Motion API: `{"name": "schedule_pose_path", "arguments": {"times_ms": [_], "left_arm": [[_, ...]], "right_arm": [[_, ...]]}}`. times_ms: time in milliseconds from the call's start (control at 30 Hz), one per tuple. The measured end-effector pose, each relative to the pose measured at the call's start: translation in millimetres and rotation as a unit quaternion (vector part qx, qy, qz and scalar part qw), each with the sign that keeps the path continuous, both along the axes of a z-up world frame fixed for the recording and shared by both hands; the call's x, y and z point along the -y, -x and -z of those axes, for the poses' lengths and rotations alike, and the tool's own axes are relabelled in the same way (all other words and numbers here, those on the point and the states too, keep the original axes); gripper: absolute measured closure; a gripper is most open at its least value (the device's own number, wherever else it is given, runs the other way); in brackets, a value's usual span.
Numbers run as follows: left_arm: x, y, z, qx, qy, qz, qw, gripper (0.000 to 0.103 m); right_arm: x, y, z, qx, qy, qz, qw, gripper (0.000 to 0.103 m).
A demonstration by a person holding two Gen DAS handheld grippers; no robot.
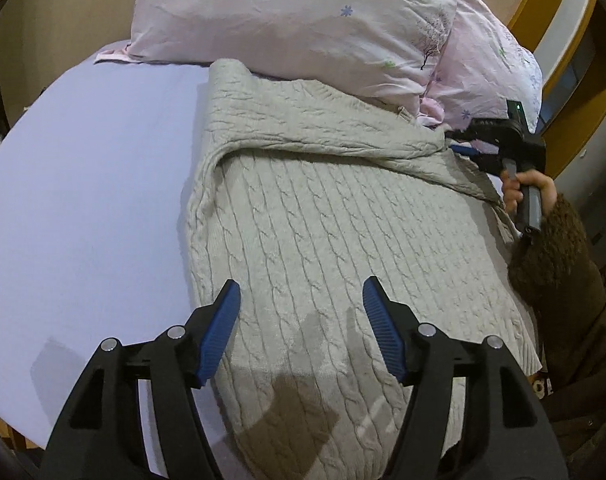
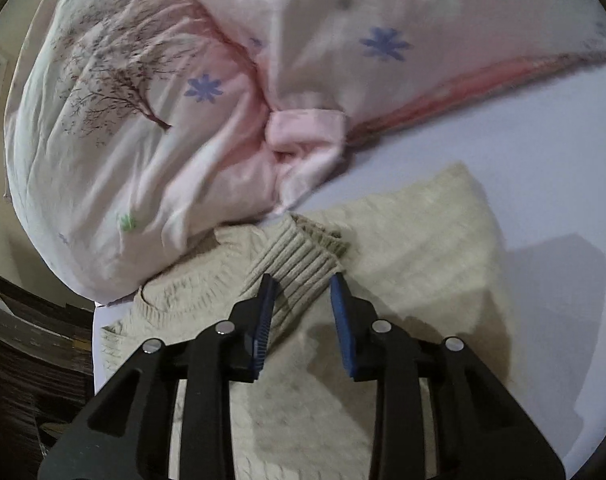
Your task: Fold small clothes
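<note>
A beige cable-knit sweater [image 1: 323, 224] lies flat on the lilac bed sheet [image 1: 87, 200], one sleeve folded across its upper part. My left gripper [image 1: 301, 292] is open and empty above the sweater's lower body. My right gripper [image 2: 303, 284] is open, its fingers on either side of the ribbed sleeve cuff [image 2: 295, 268] but not closed on it. The sweater [image 2: 403, 240] fills the lower part of the right wrist view. The right gripper also shows in the left wrist view [image 1: 469, 142], held in a hand at the sweater's far right edge.
Two pale pink pillows with flower and tree prints [image 1: 303, 20] [image 2: 143, 120] lie at the head of the bed, touching the sweater's top edge. Bare sheet lies left of the sweater. A brown fuzzy sleeve [image 1: 551, 248] is at the right.
</note>
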State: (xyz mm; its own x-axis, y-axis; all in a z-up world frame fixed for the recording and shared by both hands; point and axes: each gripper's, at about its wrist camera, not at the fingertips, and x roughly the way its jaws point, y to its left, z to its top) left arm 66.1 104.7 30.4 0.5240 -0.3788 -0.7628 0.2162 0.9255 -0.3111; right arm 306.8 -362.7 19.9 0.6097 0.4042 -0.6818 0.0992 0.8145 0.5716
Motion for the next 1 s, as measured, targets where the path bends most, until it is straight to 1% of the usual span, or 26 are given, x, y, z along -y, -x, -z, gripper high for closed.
{"name": "schedule_pose_path", "arguments": {"times_ms": [67,100,133,200,267,367,400,467,500,533,567,600,633,667,700,767,800,867,900,933,967,1000], "left_arm": [[-0.3,0.2,1.9,-0.003,0.004,0.000,1.0000,0.037],[-0.4,-0.2,3.1,-0.005,0.003,0.000,1.0000,0.037],[-0.2,-0.6,3.7,-0.006,0.003,0.000,1.0000,0.037],[-0.1,-1.5,4.0,-0.007,0.005,-0.001,1.0000,0.037],[-1.8,-1.0,3.0,-0.007,0.009,-0.002,0.9999,0.037],[-6.5,2.9,-0.1,-0.003,0.016,-0.004,0.9999,0.037],[-10.2,6.1,-1.0,-0.001,0.022,-0.007,0.9997,0.037],[-15.4,9.3,-1.7,0.002,0.030,-0.010,0.9995,0.037],[-19.7,12.0,-1.8,0.004,0.039,-0.011,0.9992,0.037],[-22.6,13.6,-1.8,0.006,0.044,-0.013,0.9989,0.037],[-25.9,15.0,-1.5,0.006,0.048,-0.016,0.9987,0.037],[-31.7,17.9,-0.7,0.004,0.055,-0.024,0.9982,0.037],[-34.5,19.7,-0.5,0.002,0.060,-0.028,0.9978,0.037],[-38.3,22.8,0.3,0.000,0.068,-0.030,0.9972,0.036],[-43.6,28.5,1.9,-0.004,0.078,-0.033,0.9964,0.033],[-51.4,38.5,6.1,-0.010,0.088,-0.039,0.9953,0.031],[-54.9,43.7,9.6,-0.015,0.095,-0.041,0.9945,0.031],[-59.1,53.0,12.4,-0.012,0.115,-0.039,0.9925,0.031],[-59.5,55.8,12.7,-0.012,0.122,-0.037,0.9917,0.031],[-59.2,59.1,12.7,-0.013,0.128,-0.035,0.9911,0.031],[-58.1,64.4,13.5,-0.013,0.136,-0.030,0.9901,0.031],[-57.5,68.2,14.4,-0.013,0.141,-0.027,0.9896,0.031]], "right_arm": [[-8.1,-9.5,1.5,0.000,0.008,-0.013,1.000,0.073],[-12.7,-12.7,4.0,-0.003,0.020,-0.017,1.000,0.077],[-16.7,-15.7,6.9,-0.006,0.025,-0.023,0.999,0.085],[-19.9,-15.1,7.8,0.005,0.020,-0.024,0.999,0.093],[-19.8,-8.0,-2.6,0.025,0.018,-0.024,0.999,0.094],[-10.6,25.5,-29.3,0.071,0.001,-0.025,0.997,0.095],[-4.8,46.1,-37.3,0.086,-0.005,-0.025,0.996,0.095],[5.6,76.5,-39.6,0.091,-0.003,-0.015,0.996,0.095],[12.5,90.2,-33.8,0.080,0.005,-0.003,0.997,0.095],[16.1,96.8,-26.6,0.061,0.017,0.004,0.998,0.094],[19.6,102.3,-18.0,0.040,0.022,0.010,0.999,0.088],[25.9,113.2,-7.8,0.017,0.018,0.015,1.000,0.084],[35.3,126.2,-3.3,0.009,0.013,0.019,1.000,0.076],[42.6,135.8,-1.7,0.009,0.013,0.020,1.000,0.059],[50.5,154.3,-2.1,0.014,0.019,0.023,0.999,0.046],[58.3,182.3,-3.3,0.017,0.035,0.029,0.999,0.043],[64.6,197.2,0.4,0.011,0.039,0.028,0.999,0.043],[80.0,221.7,11.8,-0.010,0.035,0.025,0.999,0.044],[88.6,235.2,21.2,-0.022,0.024,0.017,0.999,0.046],[89.3,237.9,23.6,-0.032,0.015,0.010,0.999,0.048],[91.8,249.3,31.7,-0.040,0.000,0.000,0.999,0.052],[90.9,257.8,33.2,-0.032,-0.008,-0.005,0.999,0.054]]}}
